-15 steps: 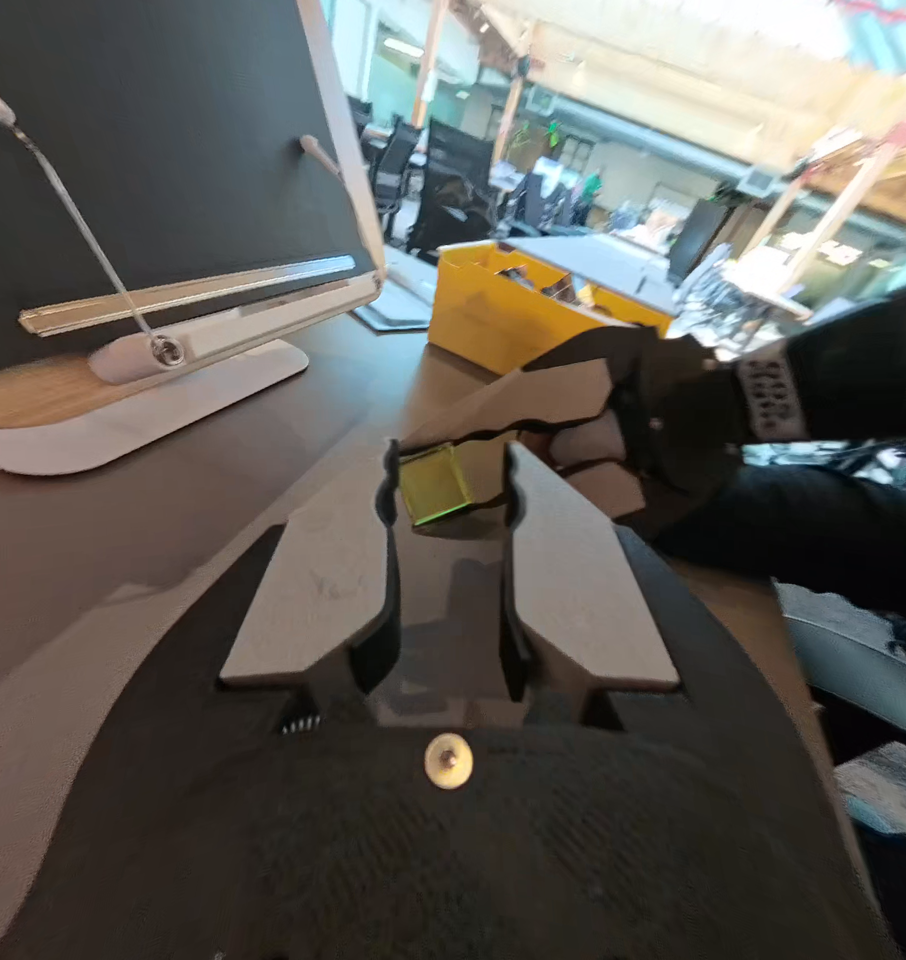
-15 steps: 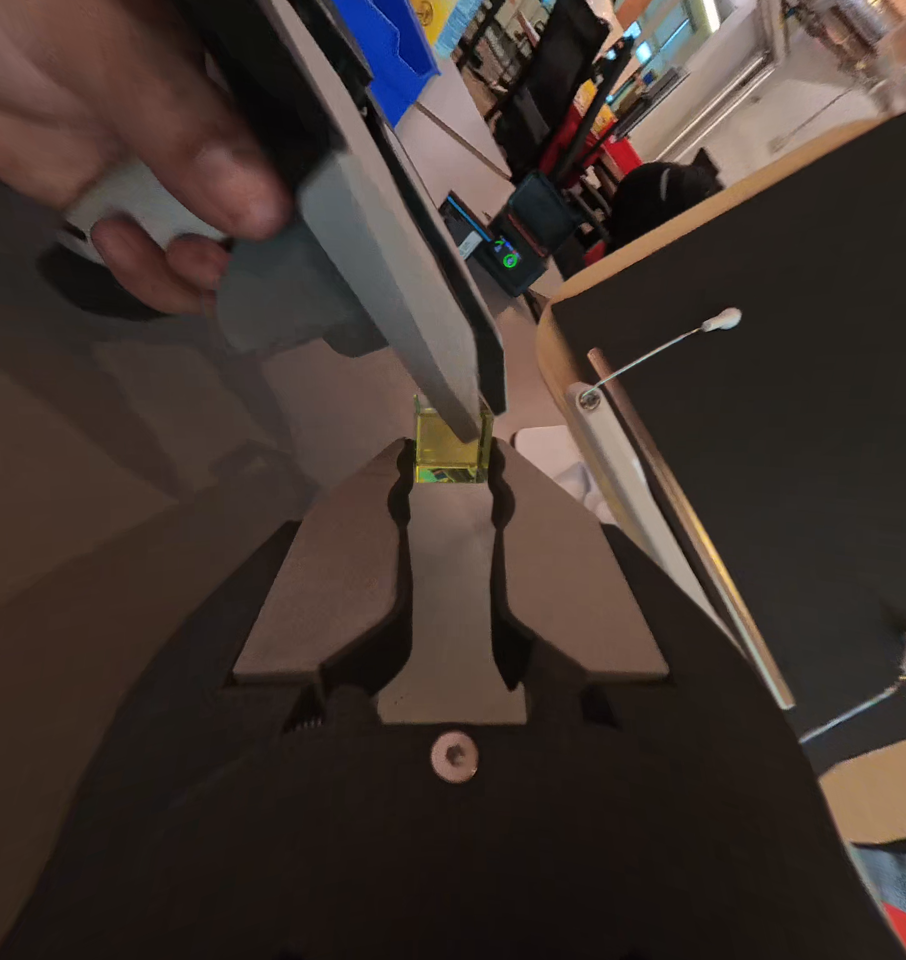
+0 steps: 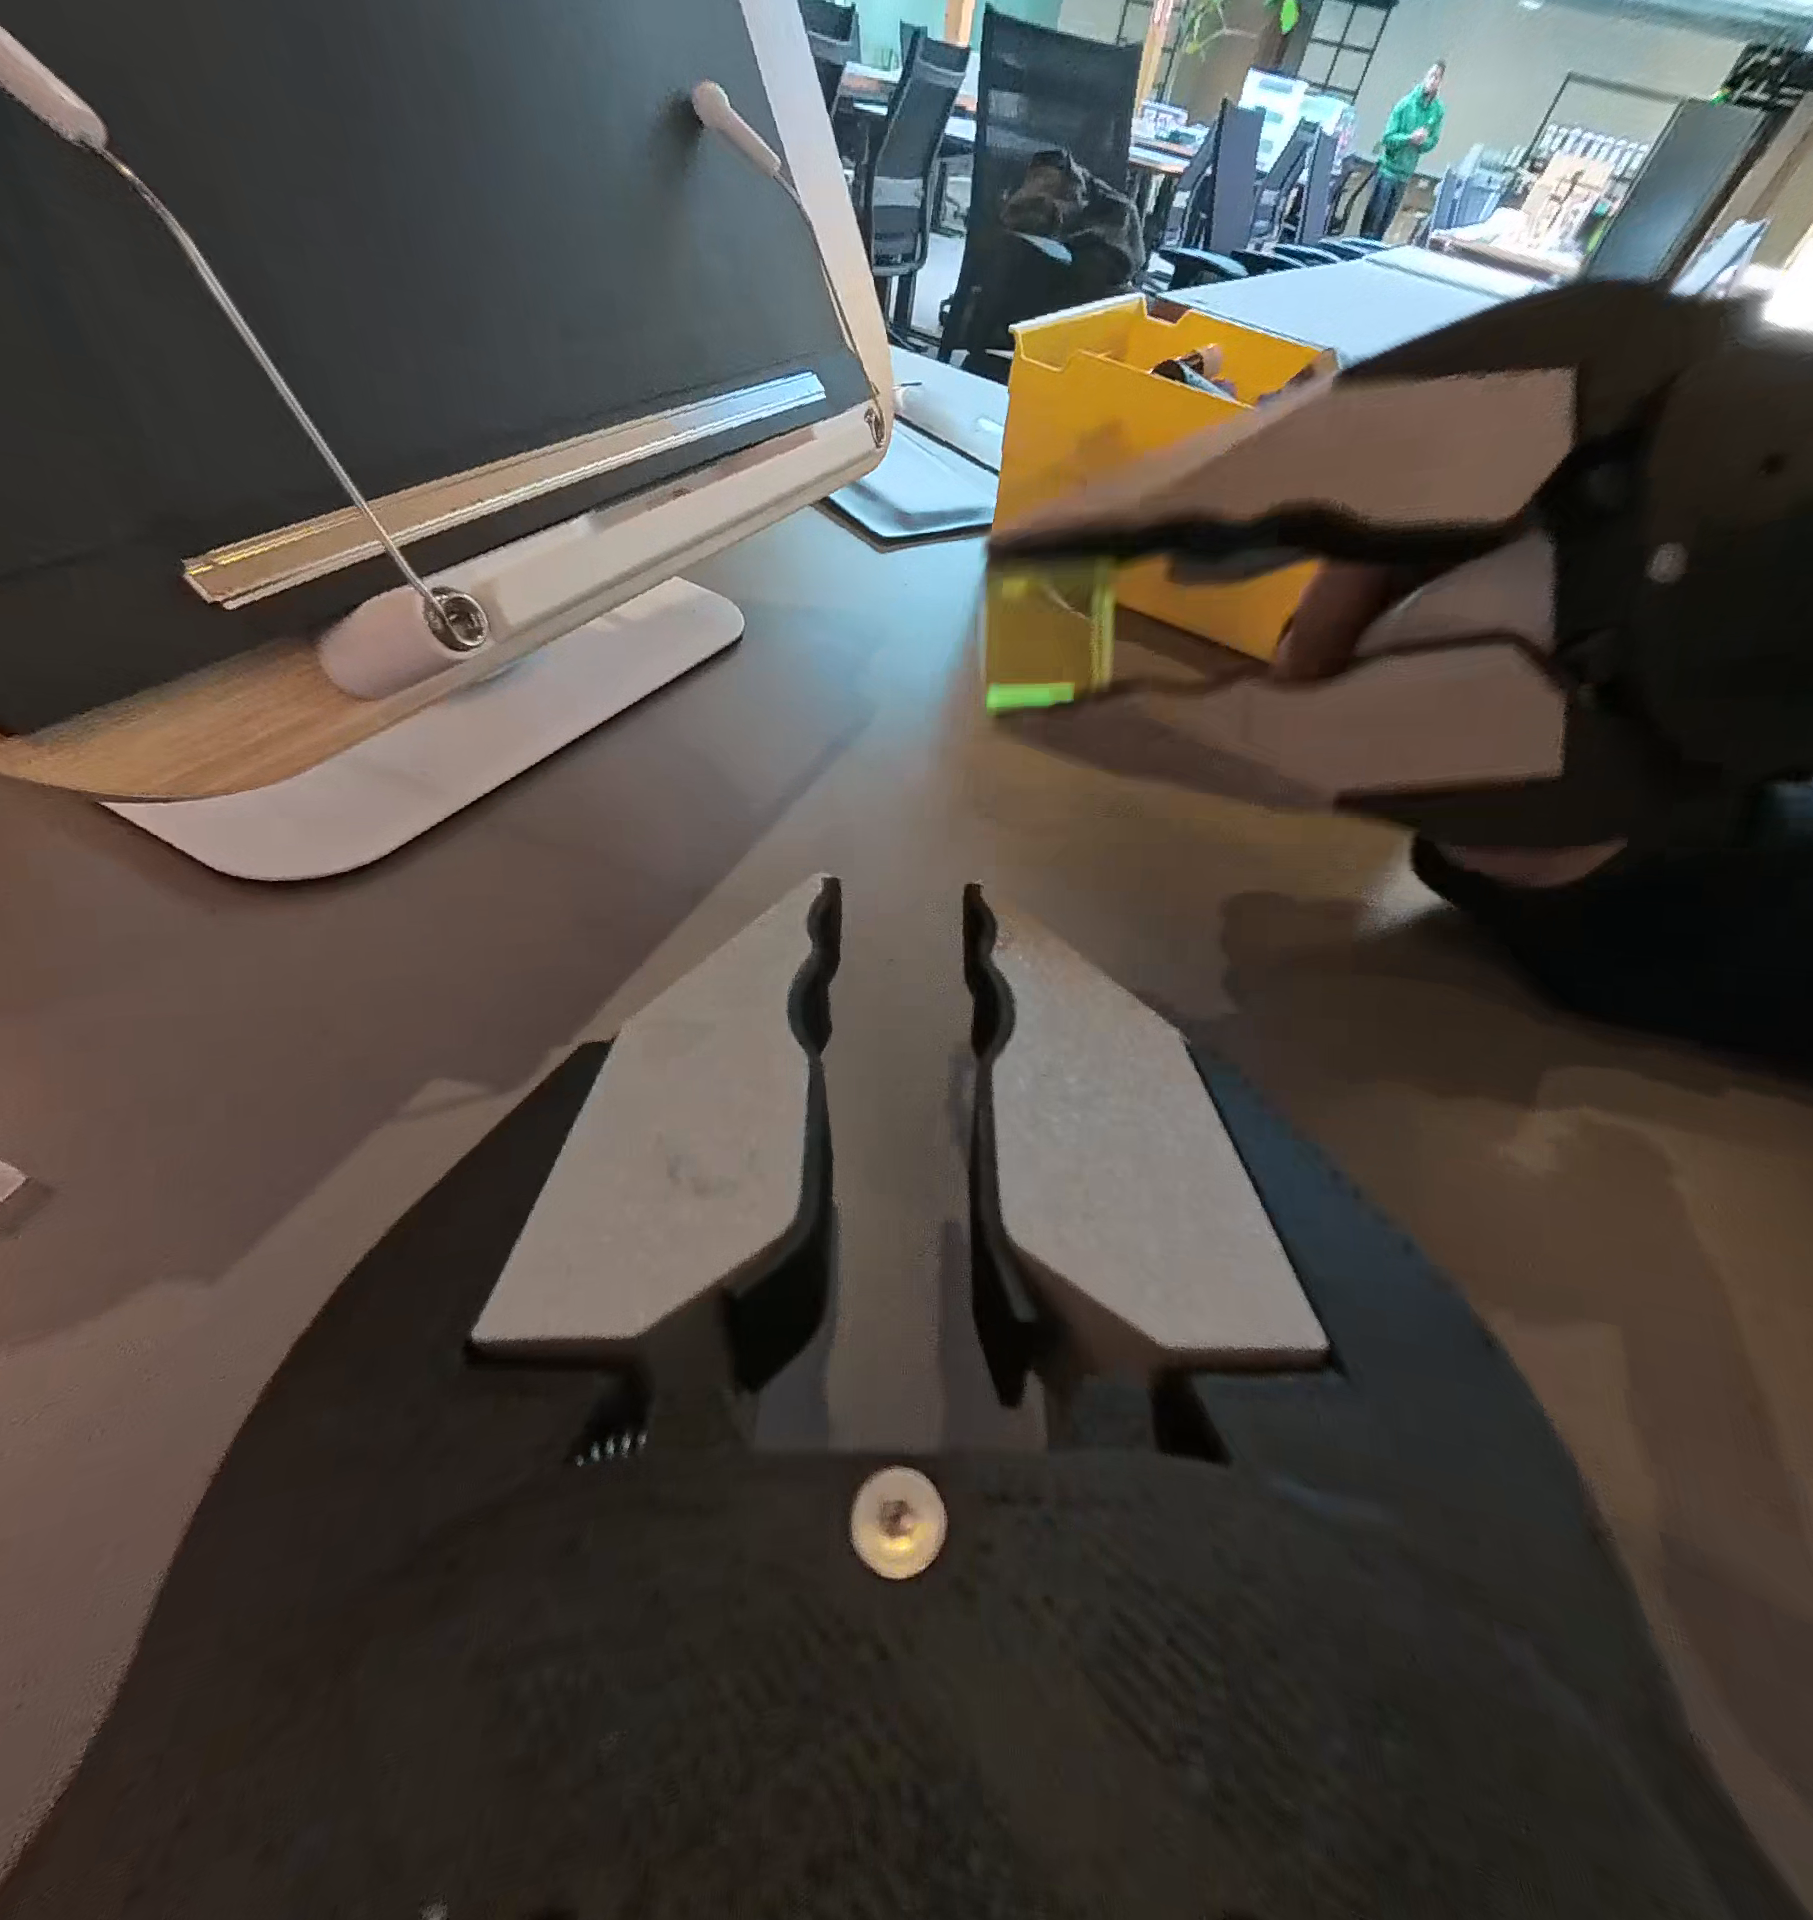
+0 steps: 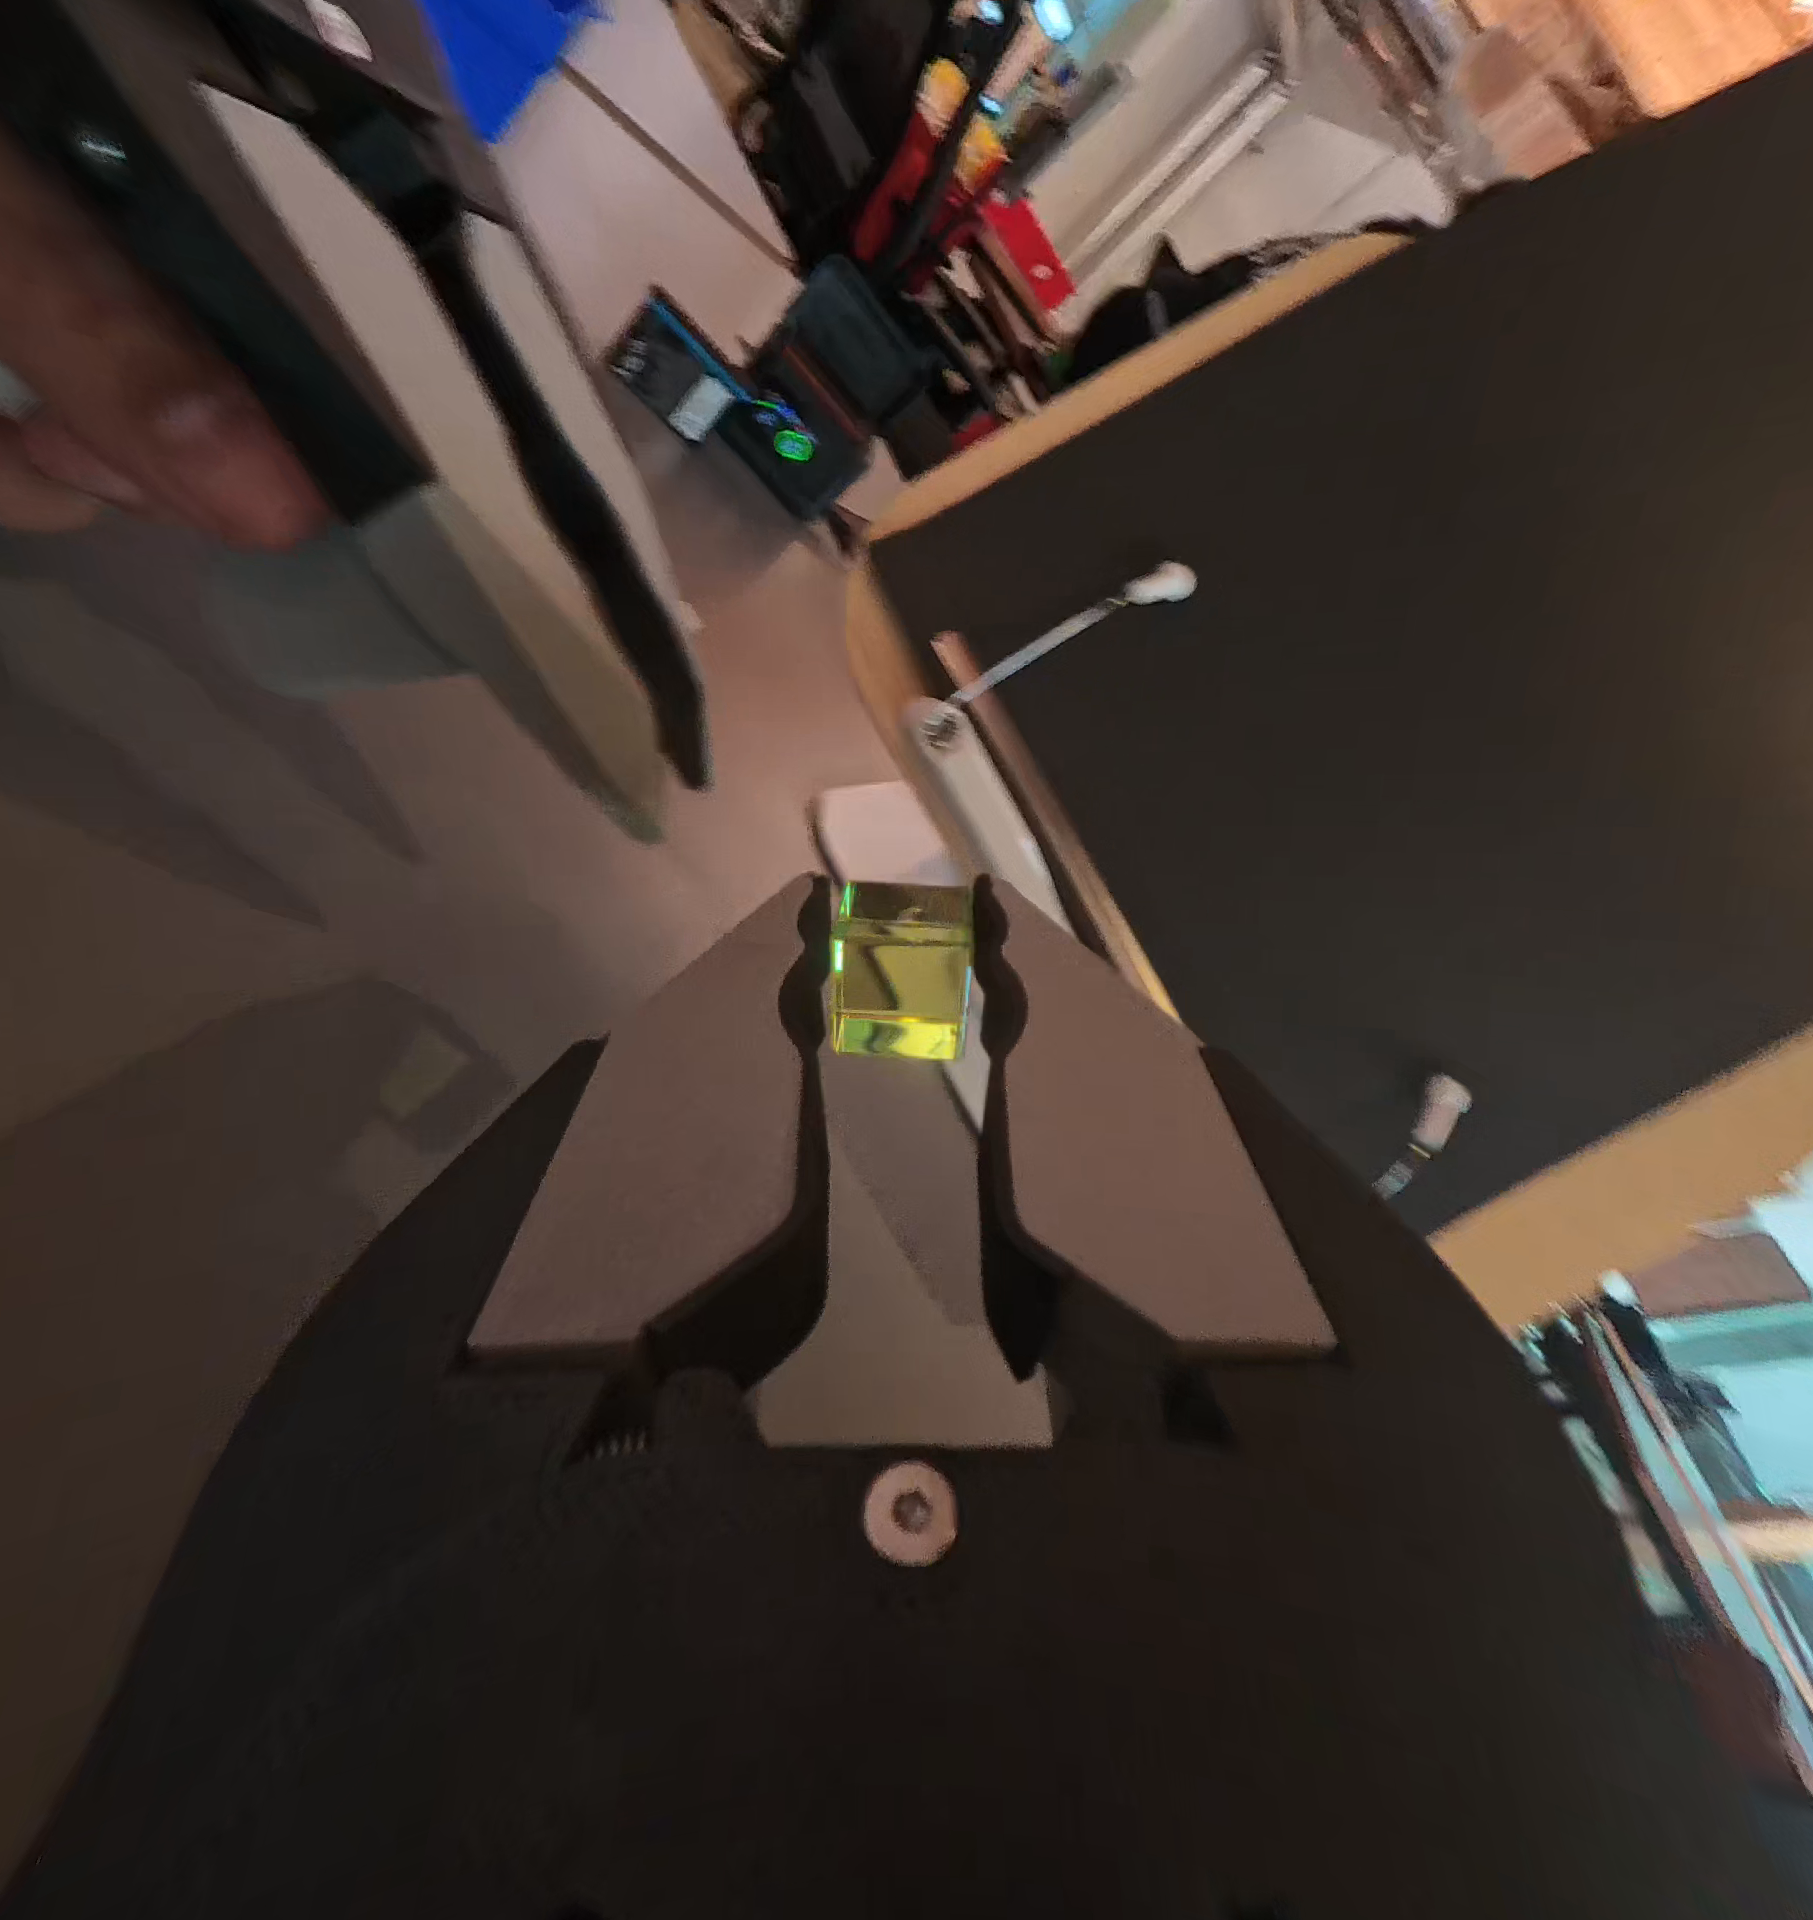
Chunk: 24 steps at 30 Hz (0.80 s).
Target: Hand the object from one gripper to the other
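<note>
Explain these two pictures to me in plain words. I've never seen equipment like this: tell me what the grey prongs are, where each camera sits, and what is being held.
No robot here: a person holds a hand-operated grasping tool in each hand, and each tool carries a camera looking forward along its two grey prongs.

In the left camera's picture, the left tool is open and holds nothing. The other tool appears to its right, gripped by a hand.

In the right camera's picture, the right tool is shut on a small clear yellow-green cube, pinched between its tips. The same cube shows in the left picture.

Below is a dark brown table. On it stand a black board on a white stand and a yellow bin.
</note>
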### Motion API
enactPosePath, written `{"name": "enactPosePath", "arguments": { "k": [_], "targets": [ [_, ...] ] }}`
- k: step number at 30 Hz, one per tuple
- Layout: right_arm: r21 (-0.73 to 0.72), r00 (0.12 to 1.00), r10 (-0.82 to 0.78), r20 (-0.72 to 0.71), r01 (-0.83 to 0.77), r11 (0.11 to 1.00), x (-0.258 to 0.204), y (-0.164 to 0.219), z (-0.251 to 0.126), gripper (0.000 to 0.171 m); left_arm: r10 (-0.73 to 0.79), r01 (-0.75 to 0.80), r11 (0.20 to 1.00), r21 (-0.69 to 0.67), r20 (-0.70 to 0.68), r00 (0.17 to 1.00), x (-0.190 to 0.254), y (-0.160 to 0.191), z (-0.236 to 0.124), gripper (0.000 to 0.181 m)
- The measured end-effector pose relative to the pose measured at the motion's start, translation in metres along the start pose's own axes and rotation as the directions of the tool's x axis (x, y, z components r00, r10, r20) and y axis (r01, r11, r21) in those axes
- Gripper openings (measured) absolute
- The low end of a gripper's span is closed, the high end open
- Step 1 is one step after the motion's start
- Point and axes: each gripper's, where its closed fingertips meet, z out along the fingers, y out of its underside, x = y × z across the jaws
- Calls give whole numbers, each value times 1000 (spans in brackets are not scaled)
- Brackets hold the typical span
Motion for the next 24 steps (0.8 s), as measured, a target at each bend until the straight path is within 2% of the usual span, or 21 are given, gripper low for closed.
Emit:
{"name": "enactPosePath", "arguments": {
  "k": [1,5,7,10,12,15,16,18,20,22,24],
  "targets": [
    [-14,999,16,-50,-17,1000,14,3,-5,24,8,-8,1000,-4,10,1000,-2,1,0,21],
    [-43,946,213,-243,-230,972,95,23,-53,23,9,-8,1000,-17,28,1000,-7,3,-1,21],
    [-119,896,300,-328,-354,928,145,56,-86,23,13,-13,1000,-19,25,1000,-6,3,0,21],
    [-306,810,455,-369,-568,764,204,132,-123,23,26,-25,999,-30,12,1000,0,5,3,21],
    [-364,761,521,-386,-645,672,233,181,-134,23,36,-36,999,-38,1,999,4,6,4,22],
    [-486,699,615,-365,-706,515,236,247,-132,23,55,-55,997,-46,-5,998,7,7,5,21],
    [-511,682,647,-342,-713,480,230,260,-126,28,57,-57,997,-48,-5,998,7,7,5,21],
    [-542,623,716,-315,-738,403,216,279,-114,39,53,-54,997,-48,-7,999,7,7,6,21],
    [-543,584,735,-346,-763,351,223,286,-110,49,36,-36,998,-42,-9,999,5,6,5,21],
    [-462,584,730,-354,-788,406,249,265,-108,51,19,-19,999,-39,-13,1000,4,6,4,22],
    [-389,604,729,-322,-787,479,272,226,-108,50,11,-12,999,-42,-17,1000,4,6,5,22]
  ]
}}
